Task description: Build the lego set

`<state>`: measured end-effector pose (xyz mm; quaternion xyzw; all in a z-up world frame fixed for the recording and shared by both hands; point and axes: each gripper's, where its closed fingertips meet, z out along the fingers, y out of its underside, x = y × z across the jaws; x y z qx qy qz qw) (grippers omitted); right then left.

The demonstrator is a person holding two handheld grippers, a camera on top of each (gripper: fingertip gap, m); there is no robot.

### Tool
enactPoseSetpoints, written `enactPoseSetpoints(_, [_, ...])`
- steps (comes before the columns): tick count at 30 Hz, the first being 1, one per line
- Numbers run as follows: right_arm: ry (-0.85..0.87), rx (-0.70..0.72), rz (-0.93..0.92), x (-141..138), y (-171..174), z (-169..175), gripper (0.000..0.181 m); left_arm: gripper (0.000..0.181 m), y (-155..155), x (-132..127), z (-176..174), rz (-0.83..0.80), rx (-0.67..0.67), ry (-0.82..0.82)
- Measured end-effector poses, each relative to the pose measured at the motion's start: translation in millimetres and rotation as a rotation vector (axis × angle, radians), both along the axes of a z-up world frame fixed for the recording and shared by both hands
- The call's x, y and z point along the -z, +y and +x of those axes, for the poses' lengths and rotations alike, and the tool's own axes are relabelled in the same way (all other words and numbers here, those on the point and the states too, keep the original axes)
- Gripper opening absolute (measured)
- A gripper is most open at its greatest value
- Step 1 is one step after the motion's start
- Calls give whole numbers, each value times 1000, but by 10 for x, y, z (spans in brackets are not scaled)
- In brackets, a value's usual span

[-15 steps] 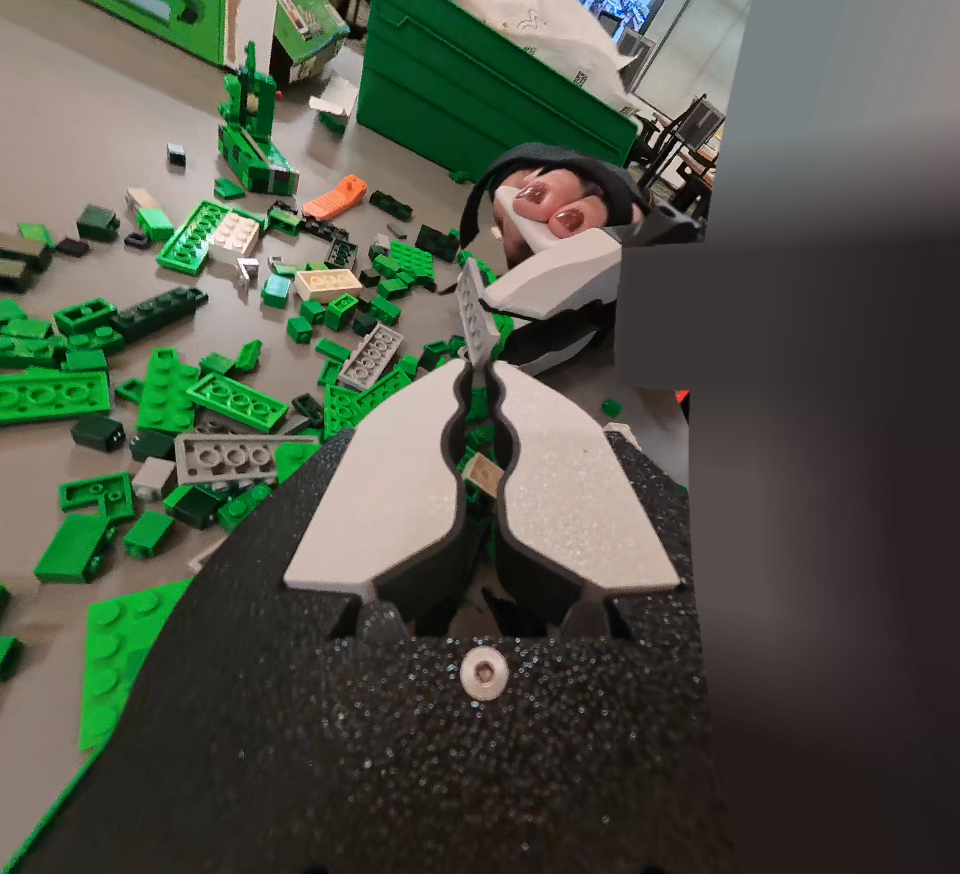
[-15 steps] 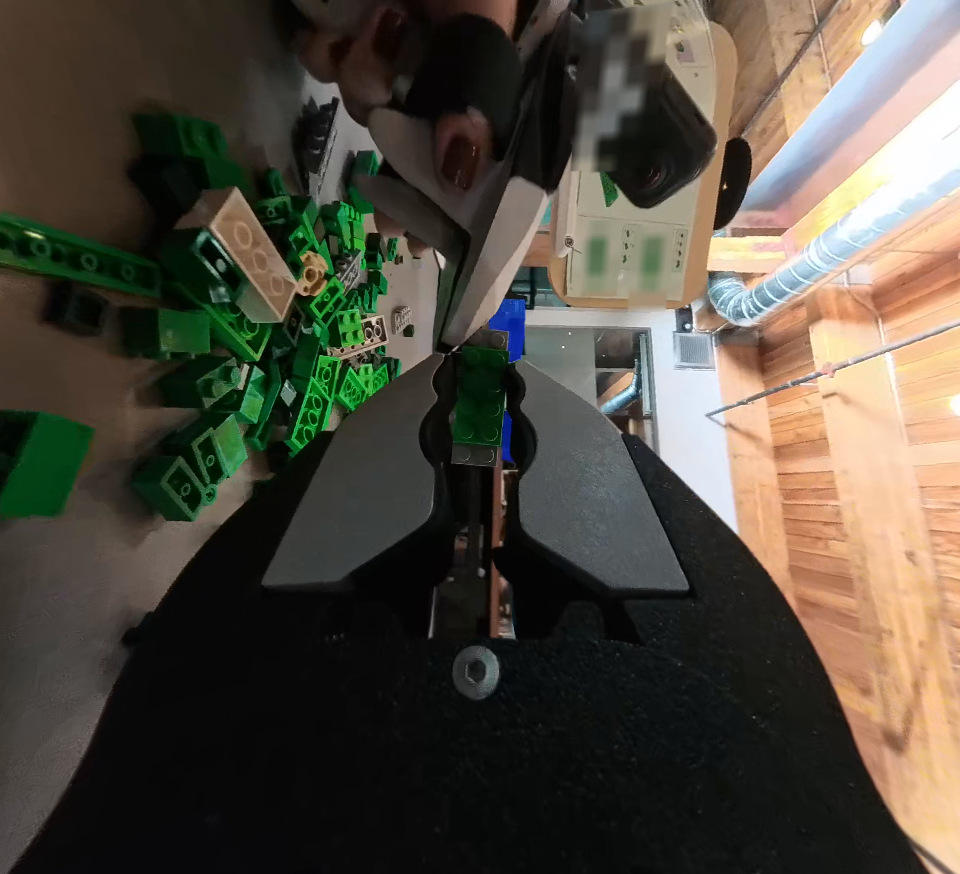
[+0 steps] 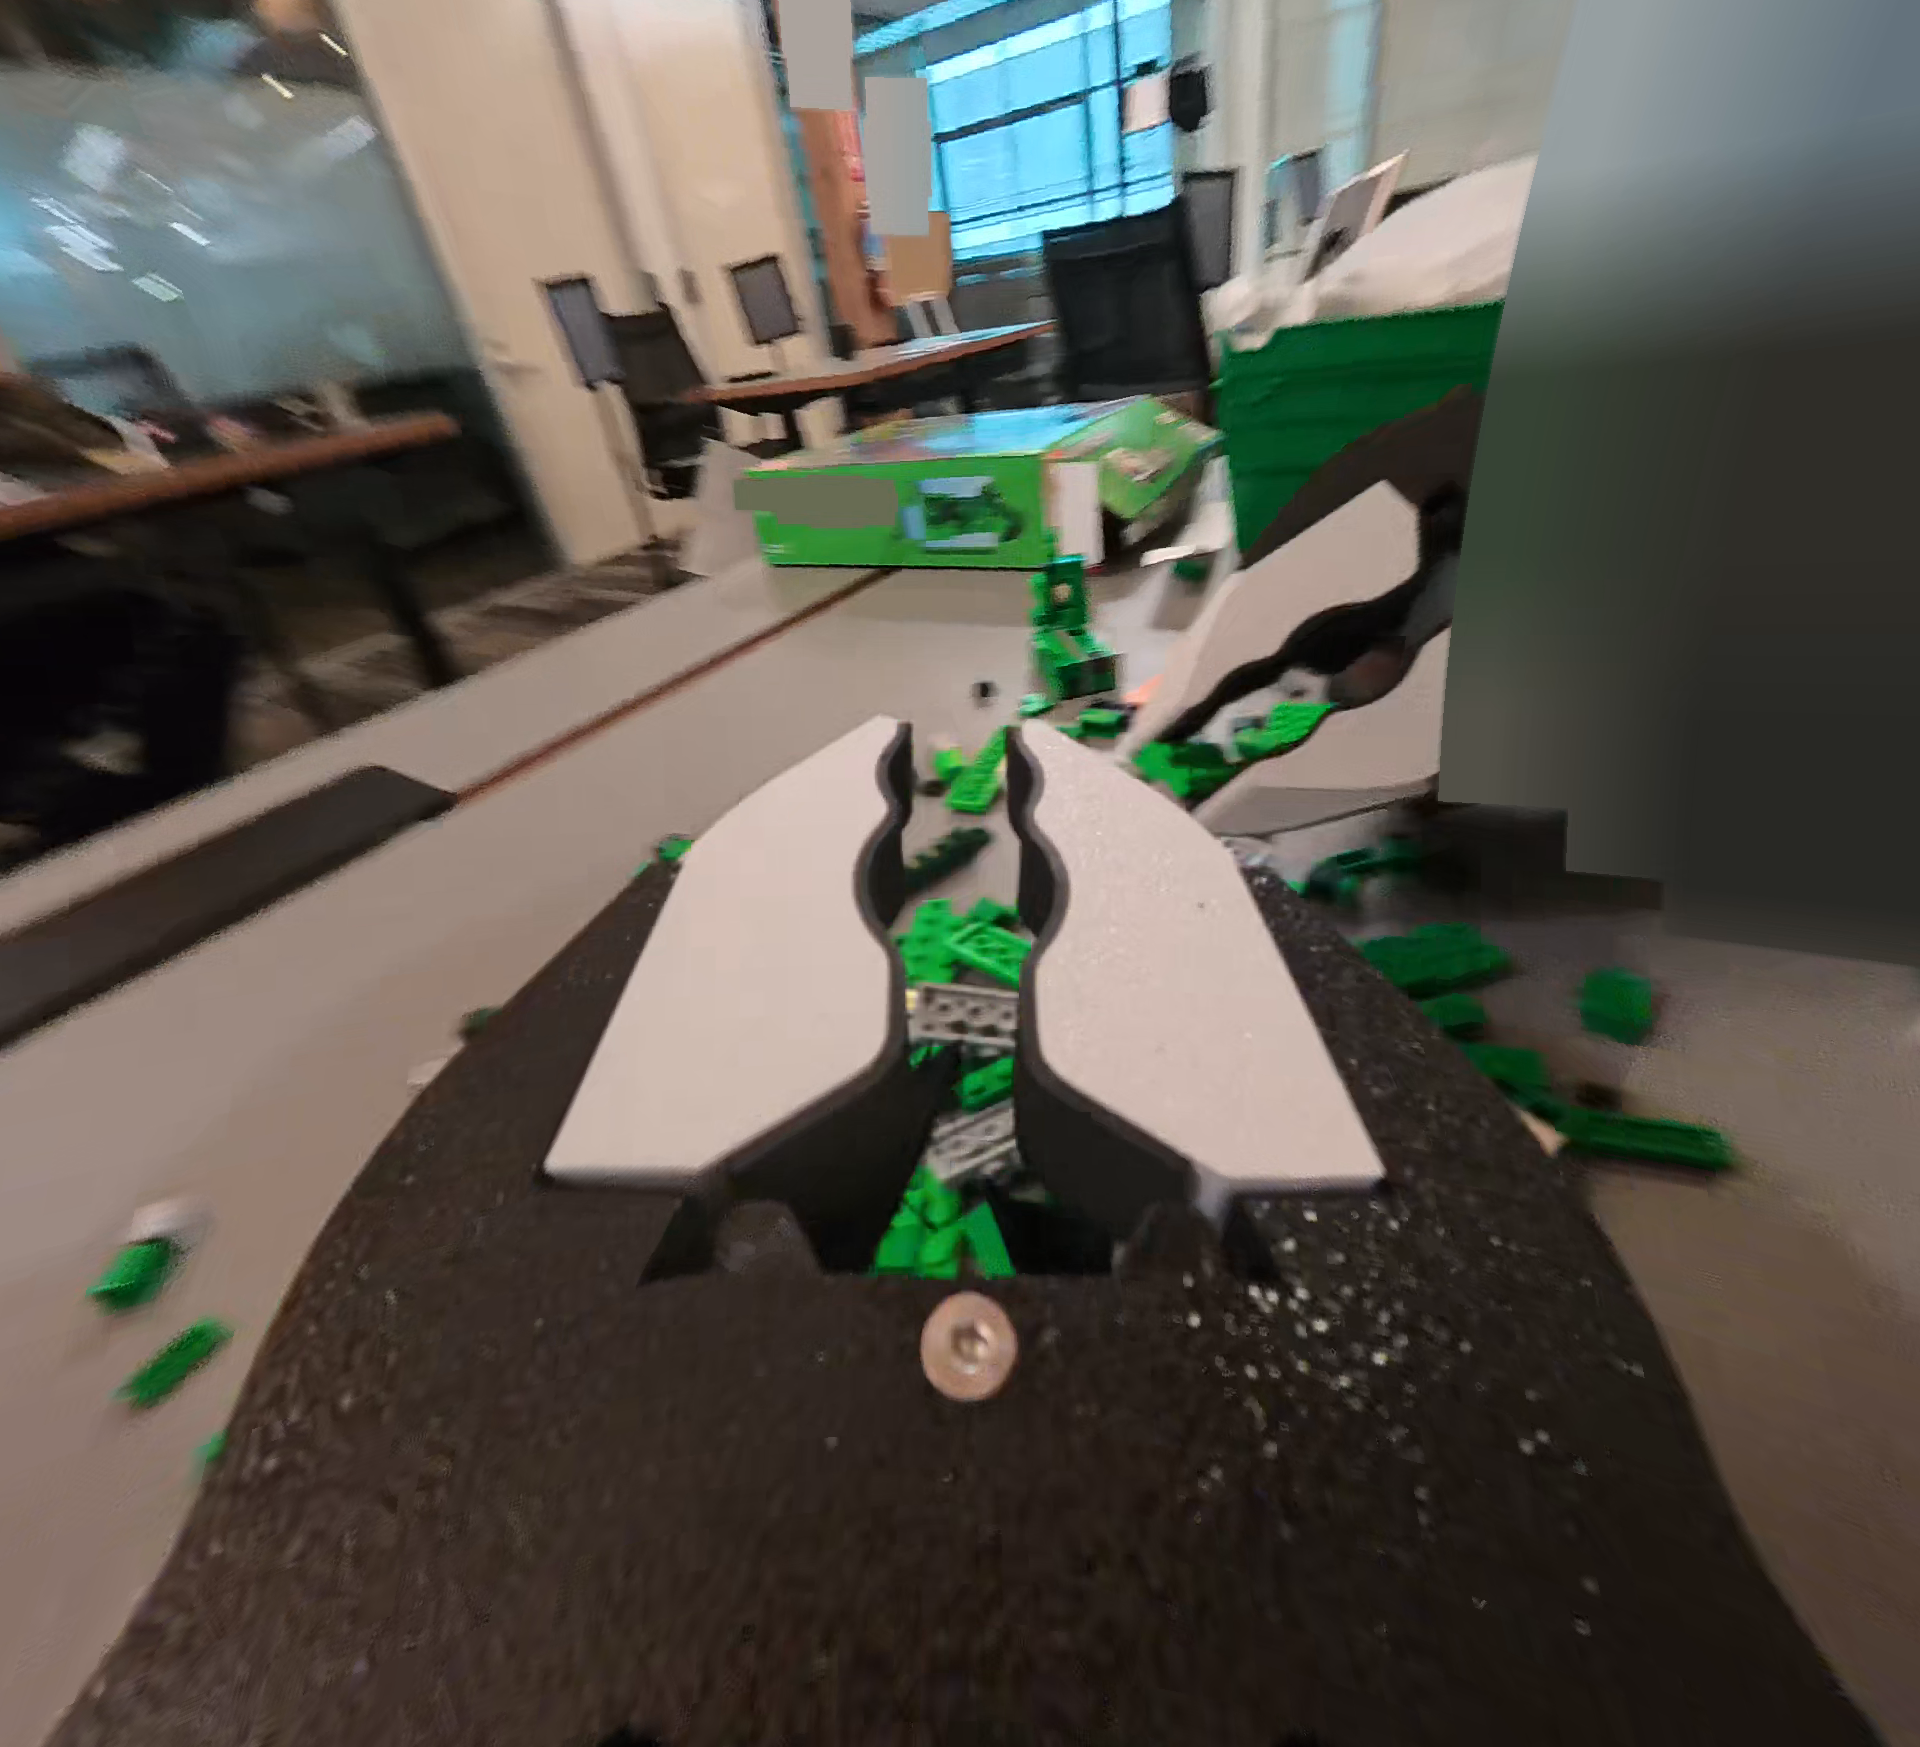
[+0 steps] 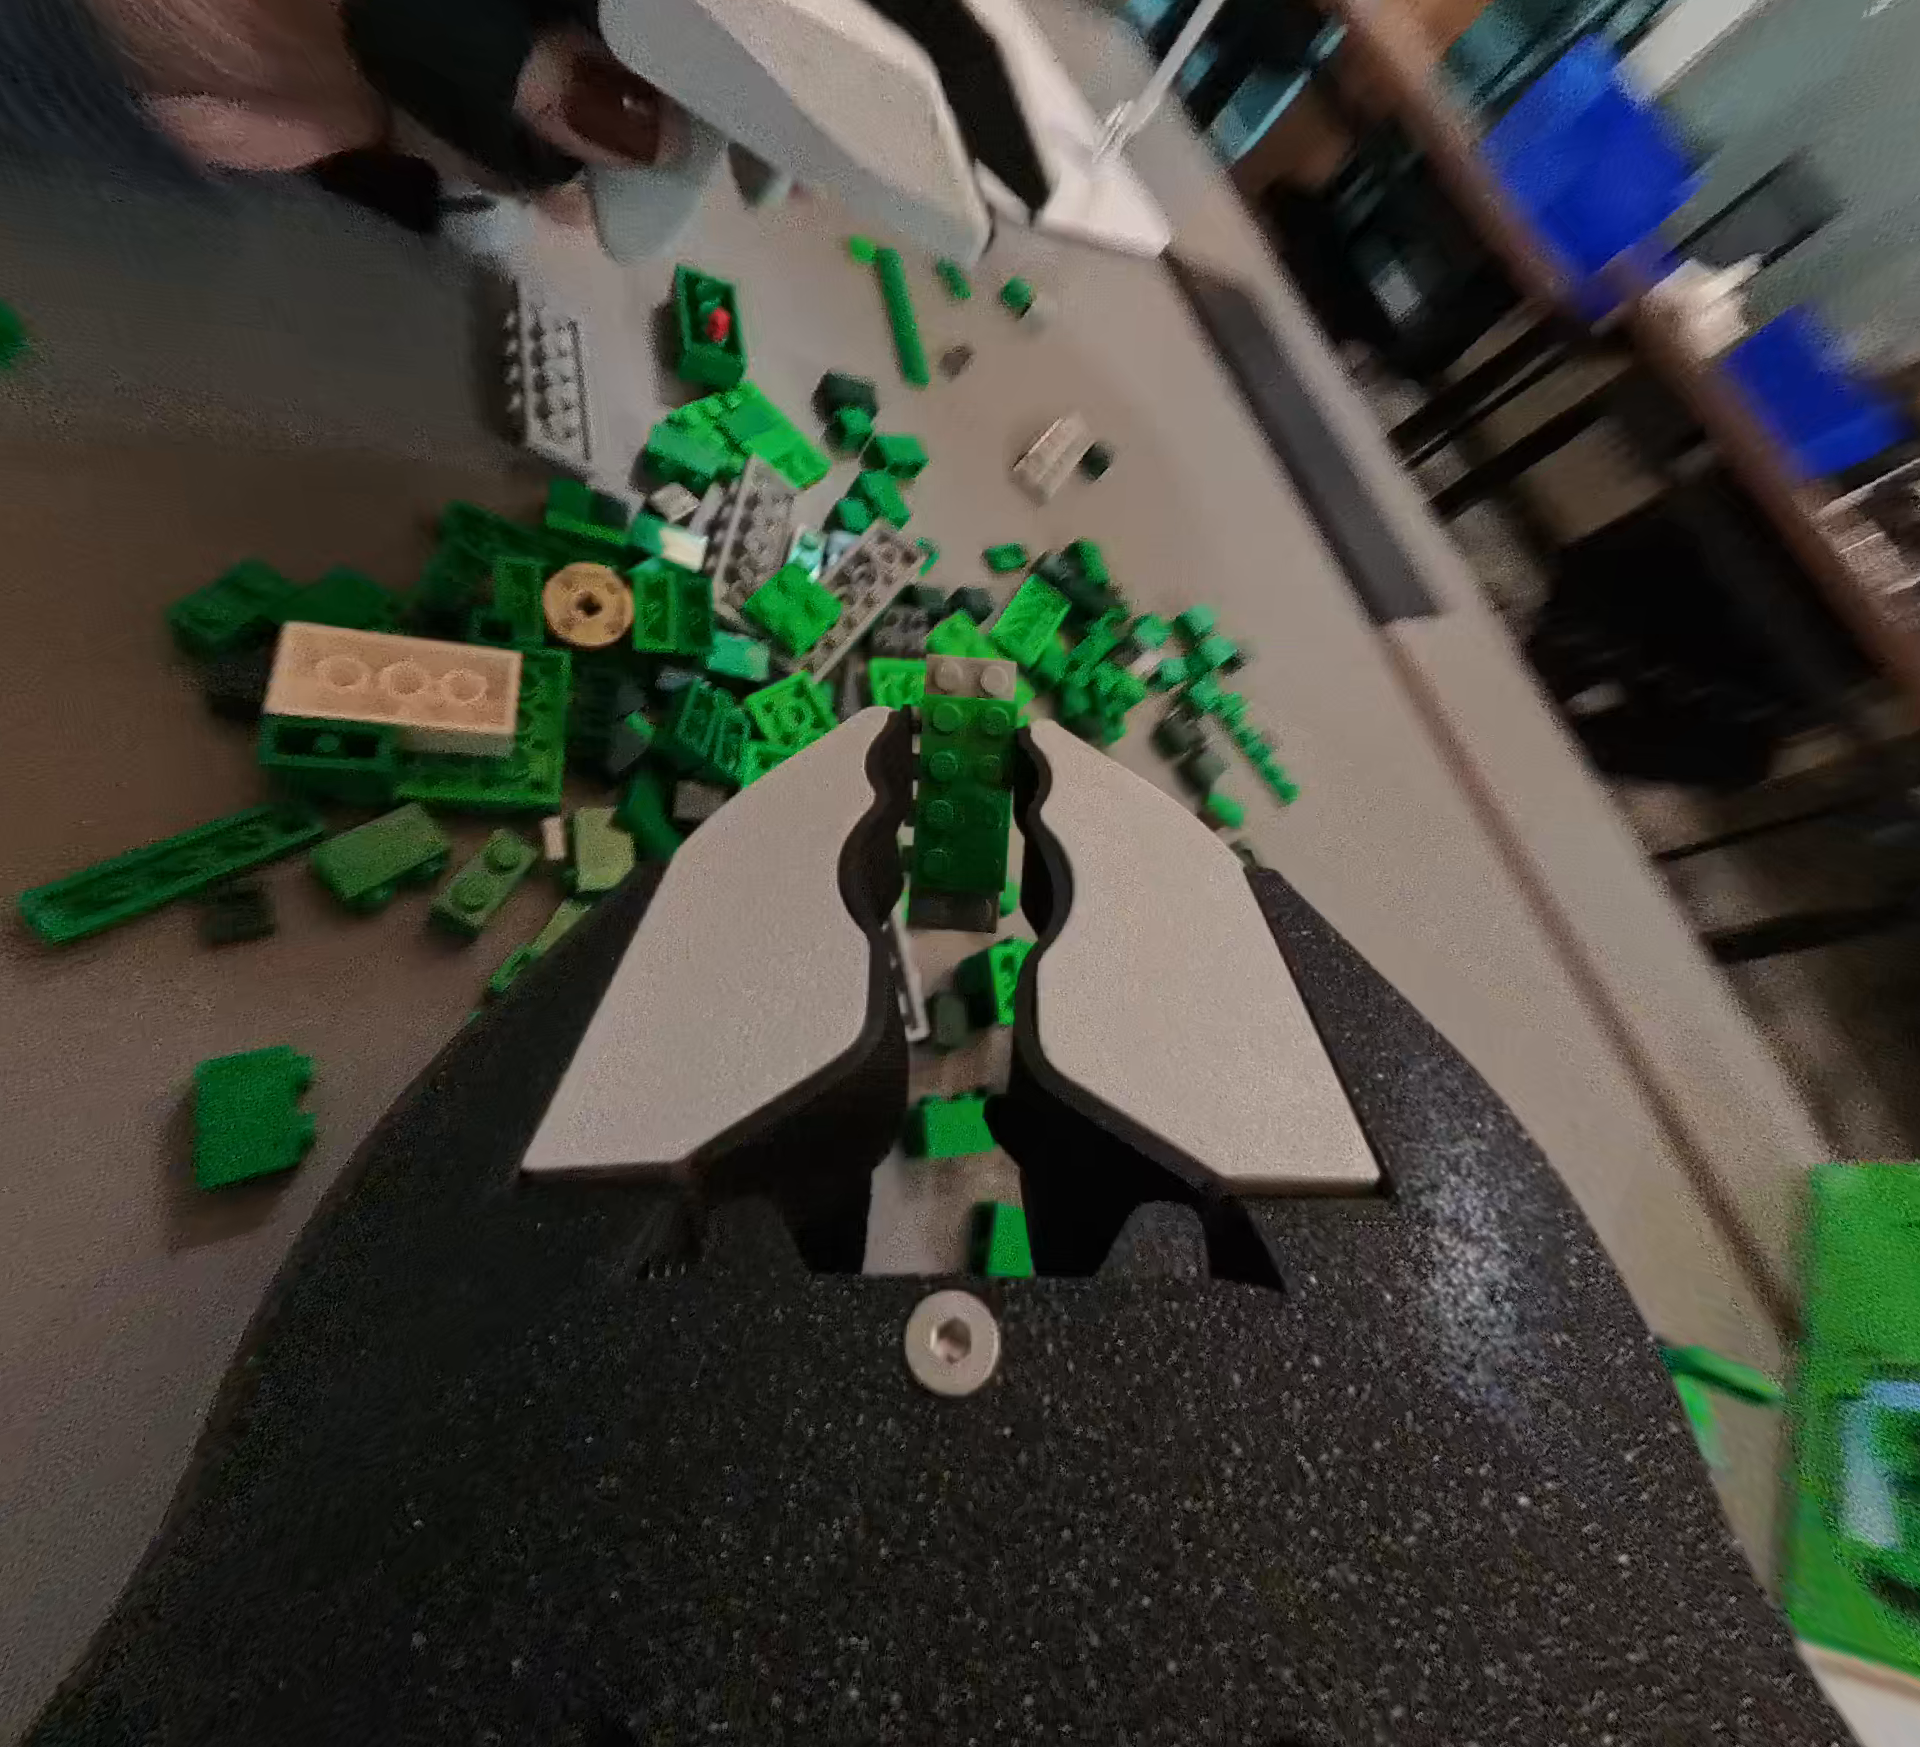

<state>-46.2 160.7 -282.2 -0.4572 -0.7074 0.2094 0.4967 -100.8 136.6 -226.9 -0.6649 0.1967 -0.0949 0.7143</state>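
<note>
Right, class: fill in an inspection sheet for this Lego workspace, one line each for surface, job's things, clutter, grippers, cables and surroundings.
Surface: grey tabletop, bare toward its far edge.
Job's things: green studded brick stack with a grey plate at its far end; heap of loose green and grey bricks; long tan brick; gold round piece; small green upright build.
Clutter: green set box; big green container.
Grippers: right gripper shut on the stack; left gripper open, empty.
Cables: nothing seen.
Surroundings: blurred office with desks, dark chairs, glass wall, blue bins.
</note>
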Motion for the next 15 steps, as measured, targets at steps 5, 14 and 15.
enactPoseSetpoints(5, [-148, 55, -187, 136, 61, 136, 19, 10, 13, 20, 81, 88, -70, 202])
enactPoseSetpoints(14, [-225, -159, -224, 213, -107, 223, 40, 14, 11, 9, 33, 83, -77, 166])
enactPoseSetpoints(15, [-238, -271, -233, 197, -253, 283, 39, 15, 4, 0, 31, 84, -68, 148])
